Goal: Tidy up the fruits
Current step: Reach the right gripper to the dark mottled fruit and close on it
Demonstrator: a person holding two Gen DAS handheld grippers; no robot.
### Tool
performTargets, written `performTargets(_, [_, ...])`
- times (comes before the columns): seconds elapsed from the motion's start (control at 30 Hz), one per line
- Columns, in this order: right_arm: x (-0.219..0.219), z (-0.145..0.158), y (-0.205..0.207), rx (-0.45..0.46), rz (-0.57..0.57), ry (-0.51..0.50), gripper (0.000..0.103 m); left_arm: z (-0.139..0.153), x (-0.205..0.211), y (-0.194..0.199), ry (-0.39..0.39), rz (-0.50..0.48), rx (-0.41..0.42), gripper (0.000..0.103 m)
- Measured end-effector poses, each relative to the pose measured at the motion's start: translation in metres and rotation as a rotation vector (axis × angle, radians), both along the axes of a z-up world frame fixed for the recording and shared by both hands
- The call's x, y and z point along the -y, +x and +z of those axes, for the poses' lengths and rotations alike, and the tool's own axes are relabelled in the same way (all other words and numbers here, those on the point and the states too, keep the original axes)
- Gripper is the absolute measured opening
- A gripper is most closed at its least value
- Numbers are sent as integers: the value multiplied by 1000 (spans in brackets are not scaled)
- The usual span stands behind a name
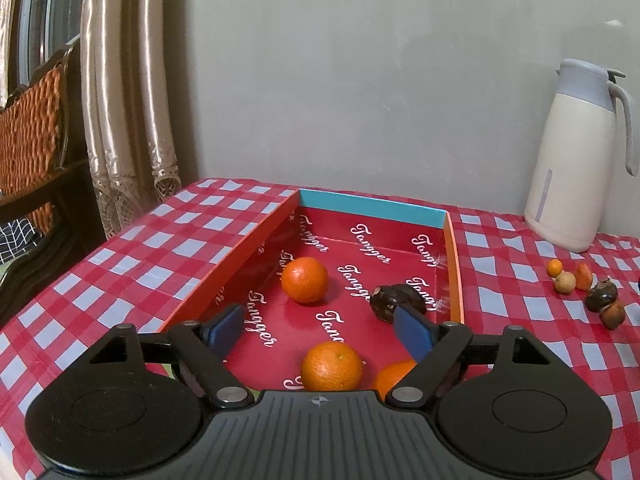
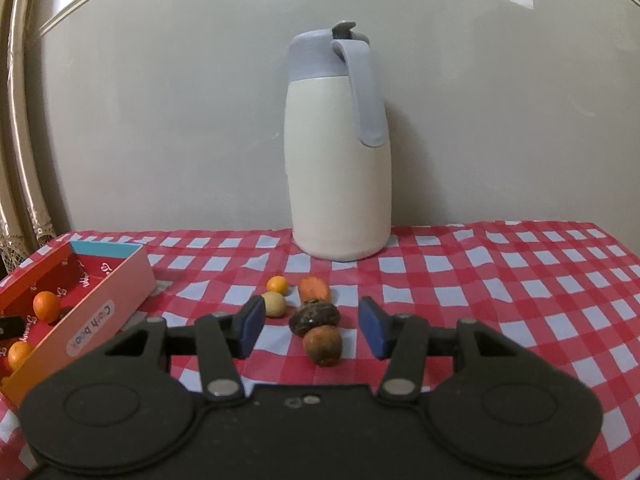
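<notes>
The right hand-held gripper (image 2: 311, 330), spread and empty, faces the loose fruits (image 2: 316, 320) in the frame's centre, aligned away from it, while the left hand-held gripper (image 1: 320, 330) hangs spread over the box (image 1: 454, 256).

Third orange (image 1: 394, 376) half behind jaws

Red-and-white checked tablecloth (image 2: 480, 280), red box (image 1: 372, 248), orange oranges (image 1: 305, 279), cream-and-lilac jug (image 2: 340, 168).

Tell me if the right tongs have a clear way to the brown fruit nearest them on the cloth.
Probably yes. The right tongs stand open and empty, with the brown fruit lying just ahead between the pads. Only a dark fruit touches it behind; nothing blocks the approach.
</notes>
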State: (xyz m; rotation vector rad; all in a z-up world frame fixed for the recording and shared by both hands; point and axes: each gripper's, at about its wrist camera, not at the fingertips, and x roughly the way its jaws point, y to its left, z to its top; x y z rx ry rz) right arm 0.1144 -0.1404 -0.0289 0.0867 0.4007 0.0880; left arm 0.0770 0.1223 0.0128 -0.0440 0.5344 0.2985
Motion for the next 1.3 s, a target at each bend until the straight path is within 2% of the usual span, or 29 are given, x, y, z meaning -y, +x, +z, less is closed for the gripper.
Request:
performTargets(0.6, [-16, -16, 51, -73, 37, -91, 51, 1, -37, -1, -20, 120, 42, 83])
performTargets(1.2, [-21, -31, 73, -146, 27, -144, 49, -1, -59, -6, -28, 163, 41, 84])
performTargets(1.3, [-23, -33, 76, -159, 32, -154, 44, -1, -63, -7, -28, 176, 39, 84])
